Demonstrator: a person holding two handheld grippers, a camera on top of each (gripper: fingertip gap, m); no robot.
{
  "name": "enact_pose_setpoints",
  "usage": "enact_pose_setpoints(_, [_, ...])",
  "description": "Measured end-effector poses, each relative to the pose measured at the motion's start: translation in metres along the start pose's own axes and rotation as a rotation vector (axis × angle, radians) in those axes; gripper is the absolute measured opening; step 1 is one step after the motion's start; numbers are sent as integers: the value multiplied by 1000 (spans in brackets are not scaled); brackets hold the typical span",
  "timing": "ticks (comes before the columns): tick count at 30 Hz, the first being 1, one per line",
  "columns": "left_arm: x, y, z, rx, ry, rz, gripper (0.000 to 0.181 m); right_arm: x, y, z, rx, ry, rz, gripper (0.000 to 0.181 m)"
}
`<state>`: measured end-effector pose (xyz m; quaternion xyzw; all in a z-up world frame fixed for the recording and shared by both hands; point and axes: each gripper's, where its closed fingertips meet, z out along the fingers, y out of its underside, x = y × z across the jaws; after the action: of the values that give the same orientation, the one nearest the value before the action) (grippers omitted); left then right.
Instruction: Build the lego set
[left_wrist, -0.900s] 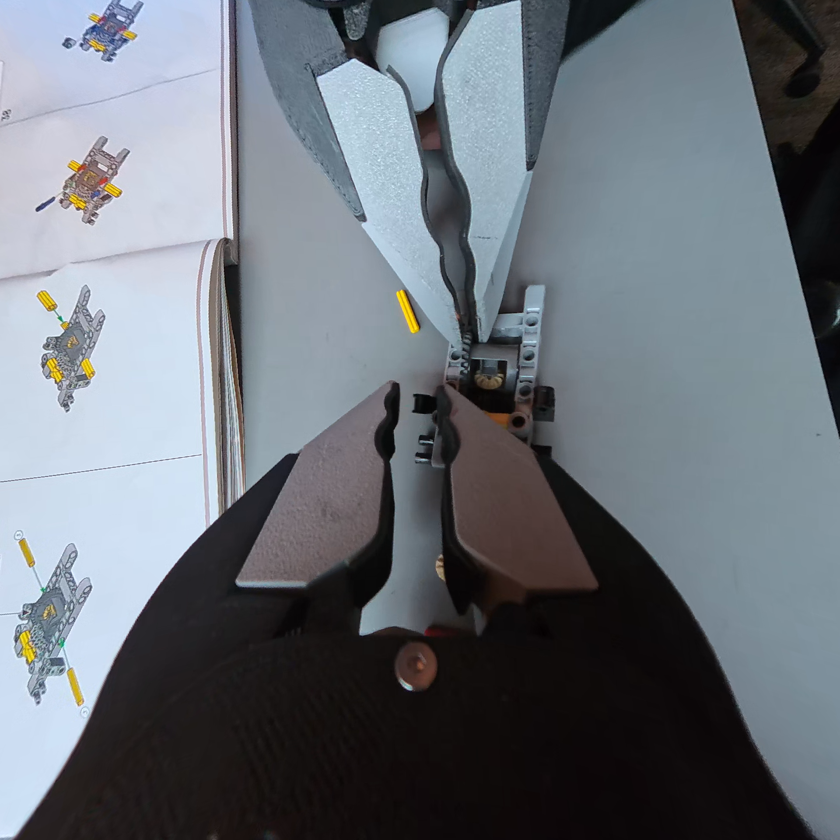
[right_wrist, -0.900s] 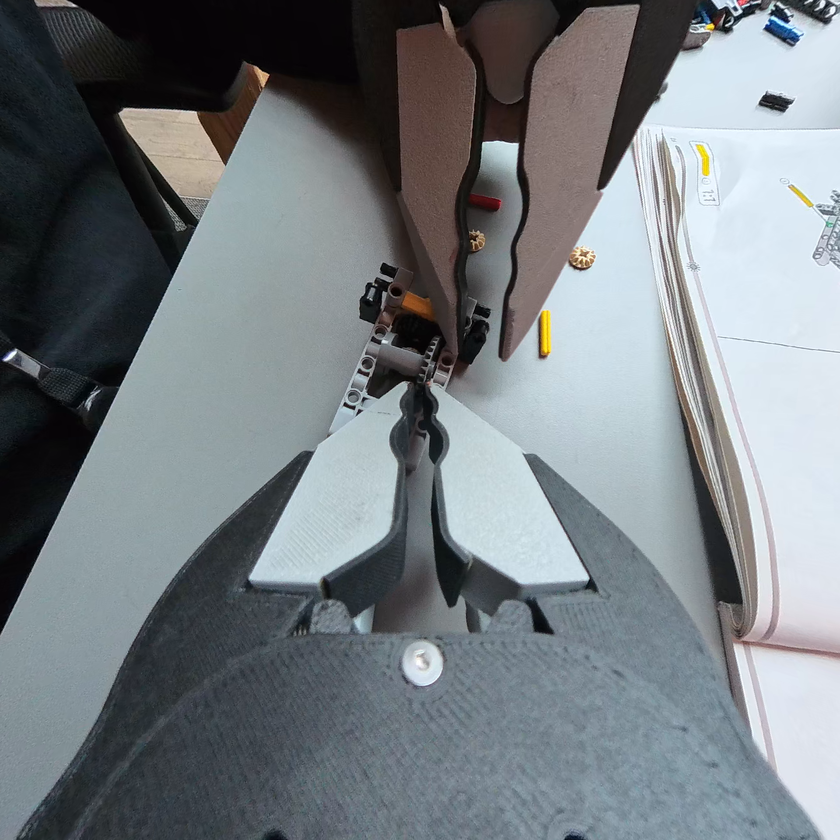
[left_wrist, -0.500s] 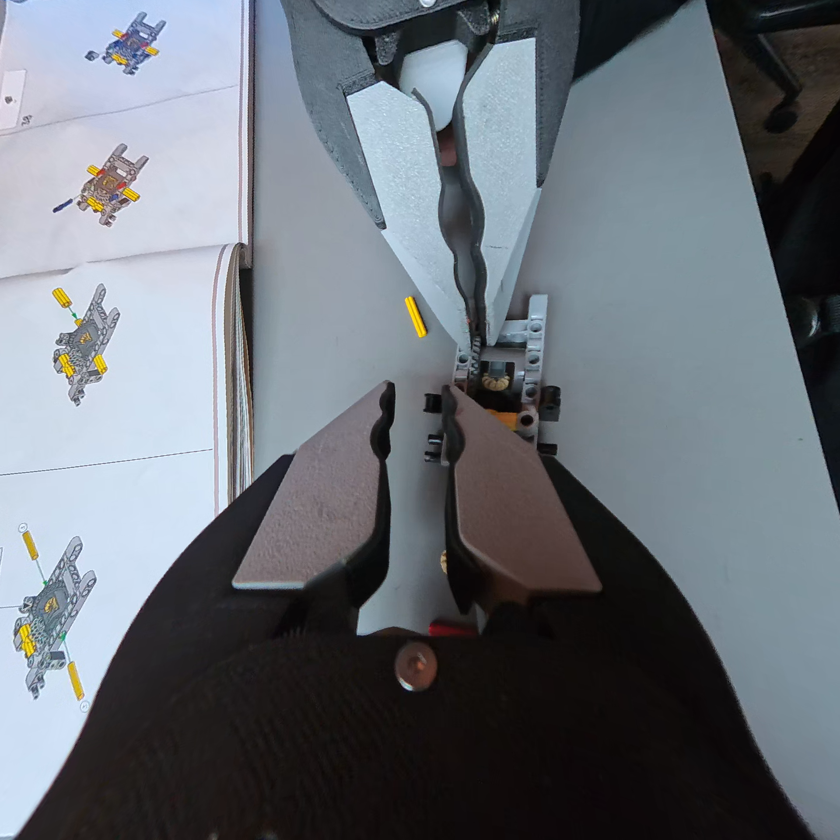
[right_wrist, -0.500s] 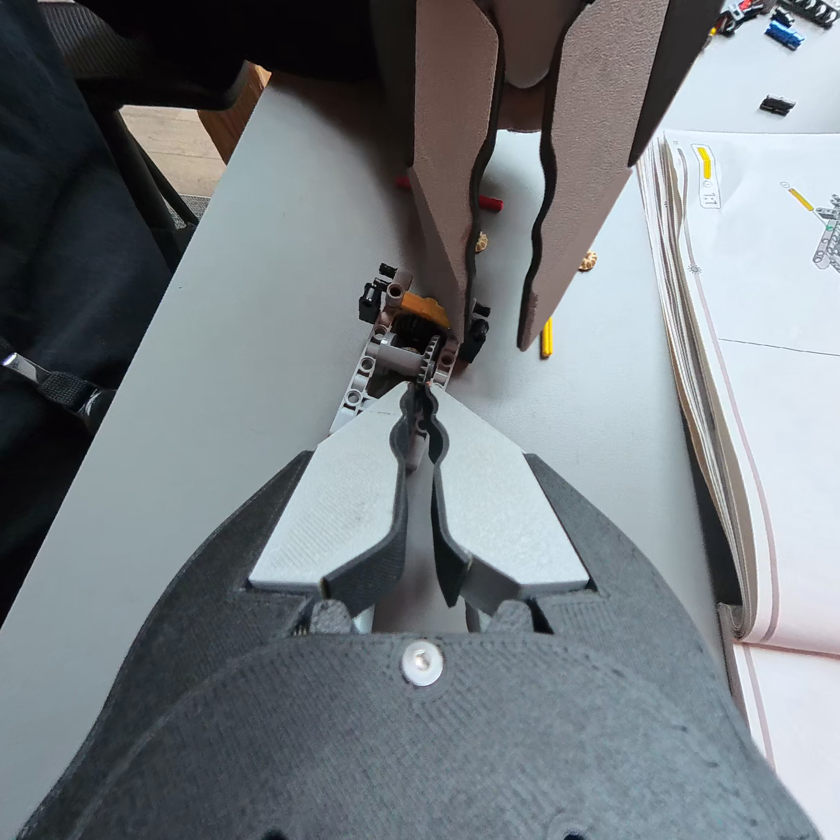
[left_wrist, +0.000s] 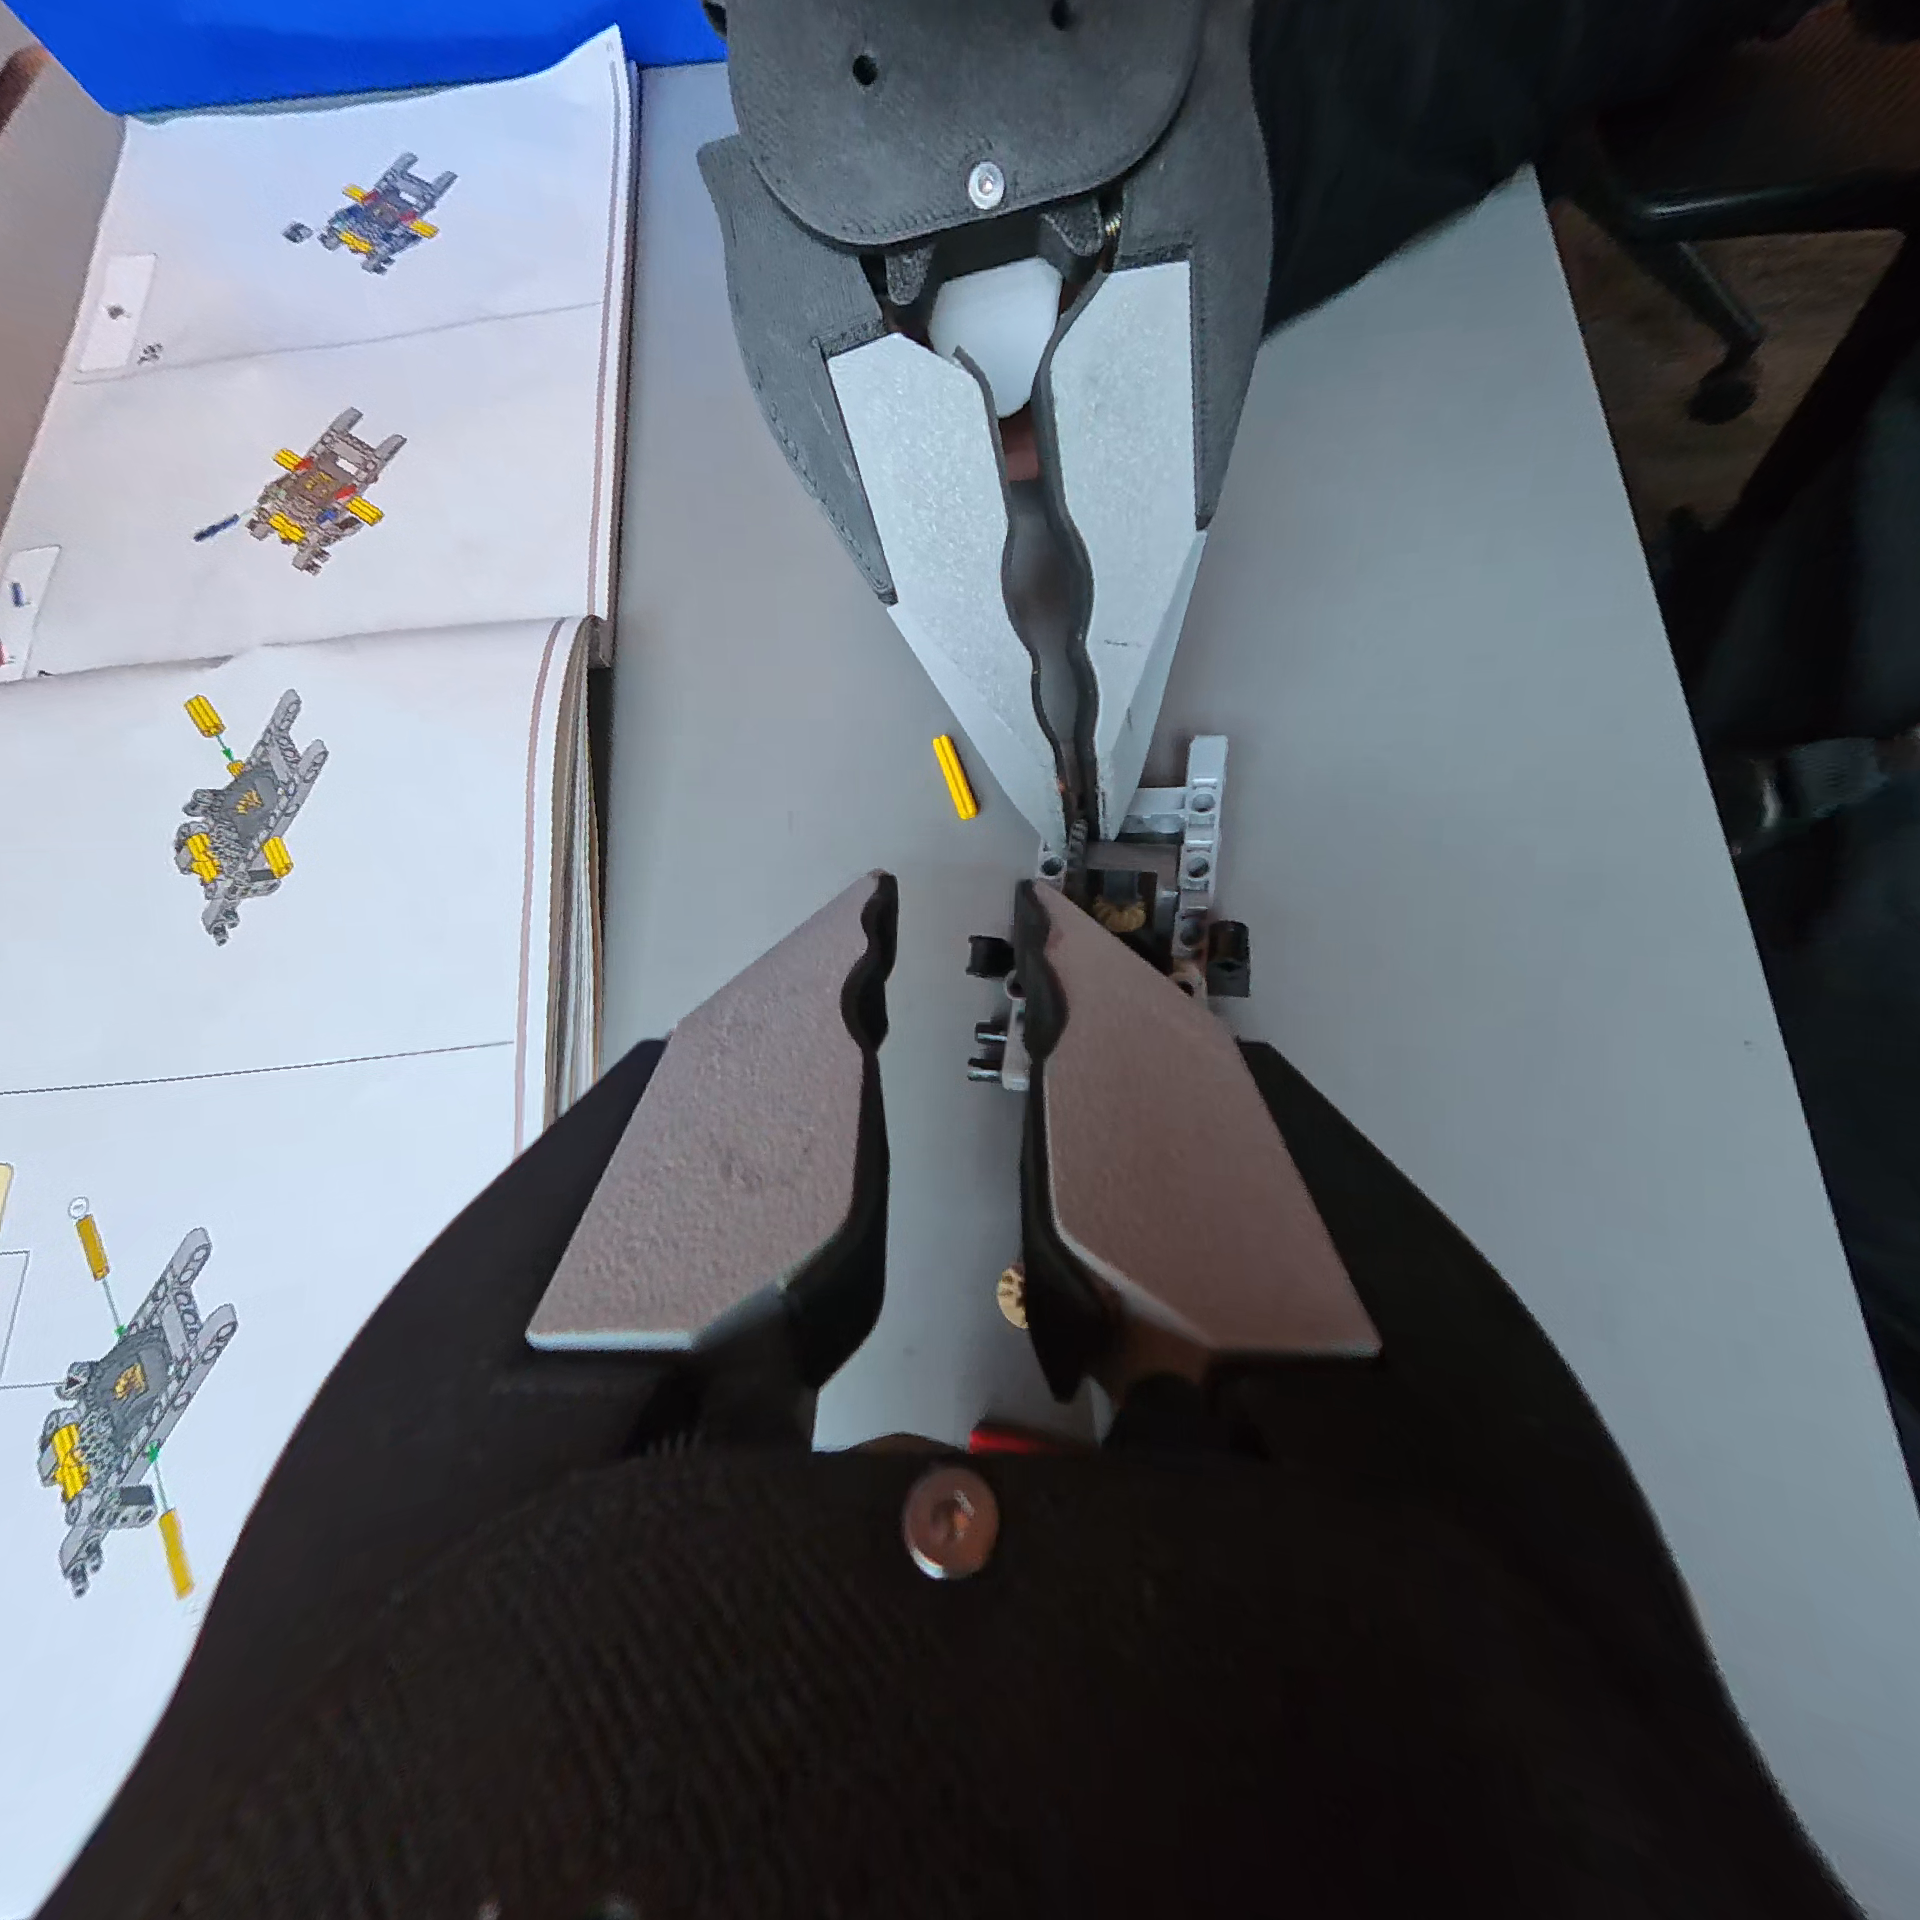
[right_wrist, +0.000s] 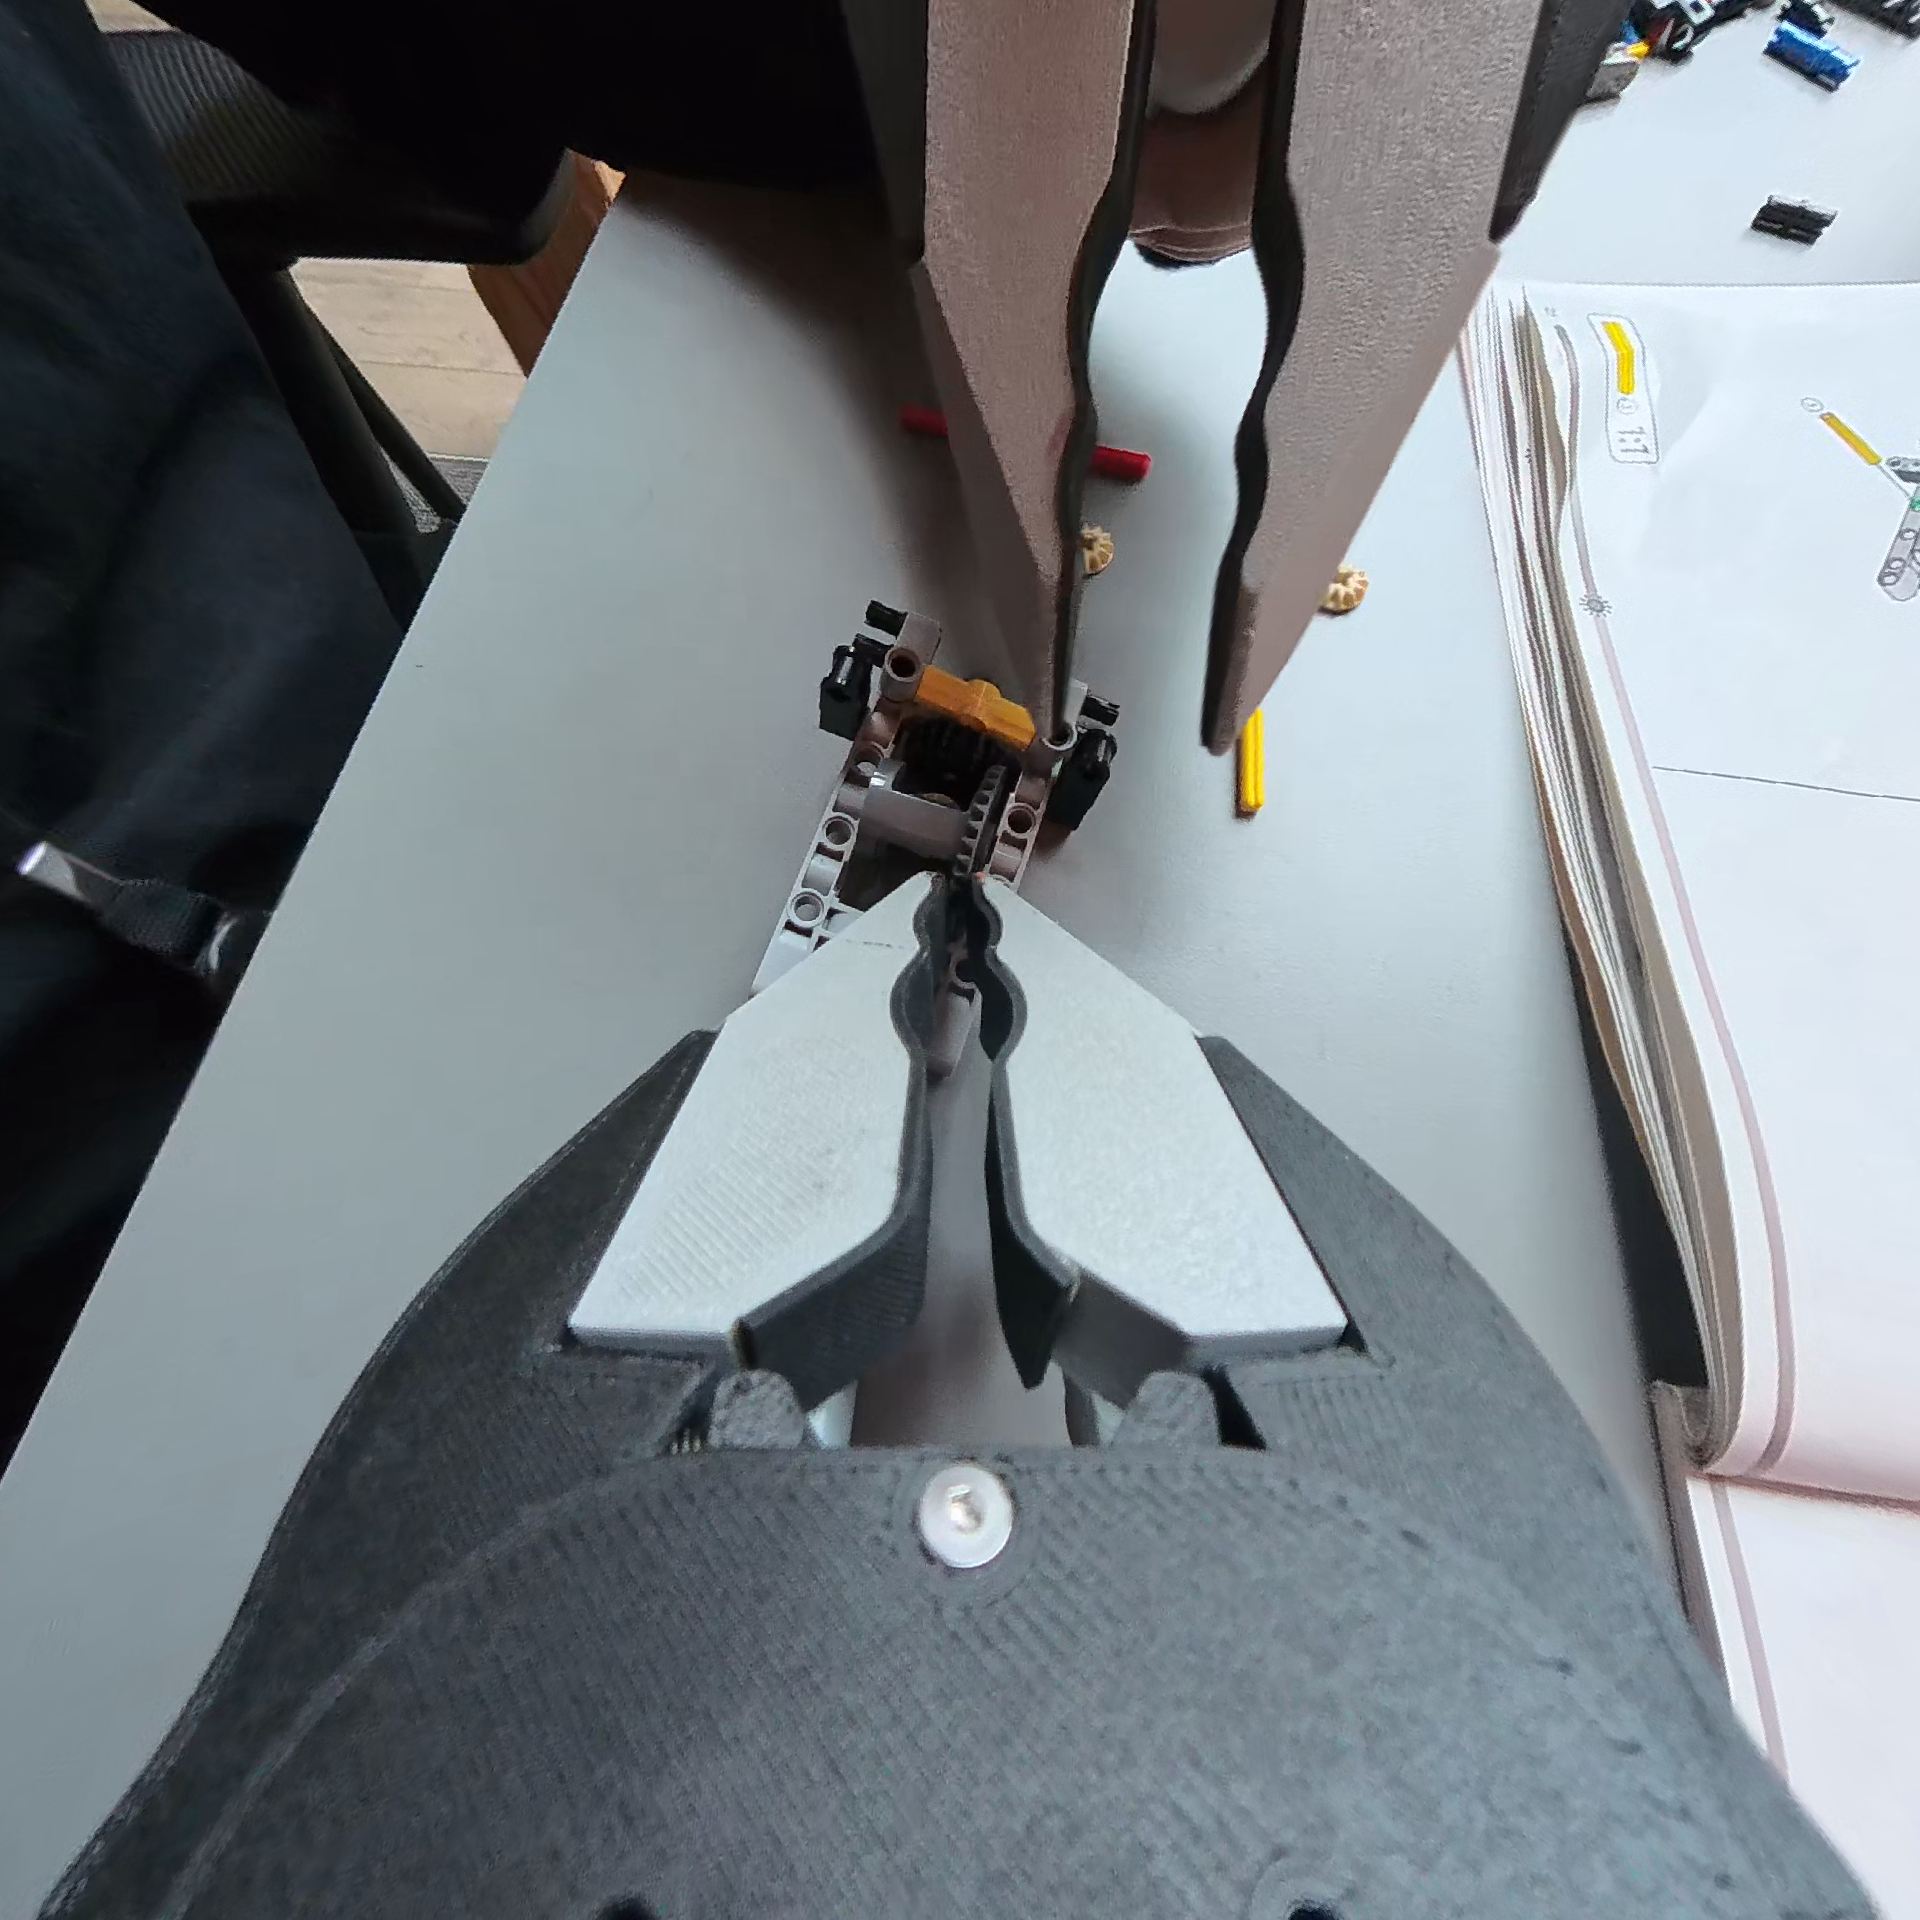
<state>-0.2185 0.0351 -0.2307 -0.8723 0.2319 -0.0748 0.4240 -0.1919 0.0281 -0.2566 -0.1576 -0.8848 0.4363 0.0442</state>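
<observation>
Right gripper fingers clamp lego assembly (grey frame); left gripper fingers apart.

Both wrist cameras sit close above the pale grey bench, looking steeply down along their own jaws from opposite ends, facing each other. Both share the small grey-and-black brick assembly and the short yellow axle.

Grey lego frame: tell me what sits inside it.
Inside the grey lego frame sit a black gear under an orange piece and a tan gear. Its near end is hidden by the right gripper.
</observation>
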Motion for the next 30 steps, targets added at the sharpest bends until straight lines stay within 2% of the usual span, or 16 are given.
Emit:
enact_pose_setpoints(14, [21, 14, 12, -93, 166, -75, 23, 2, 1, -1, -21, 15, -14, 0])
enact_pose_setpoints(22, [23, 7, 9, -77, 136, -17, 22, 3, 1, -1, -77, 59, -48, 0])
enact_pose_setpoints(30, [8, 10, -2, -71, 92, -58, 22, 3, -1, 0, -141, 73, -48, 0])
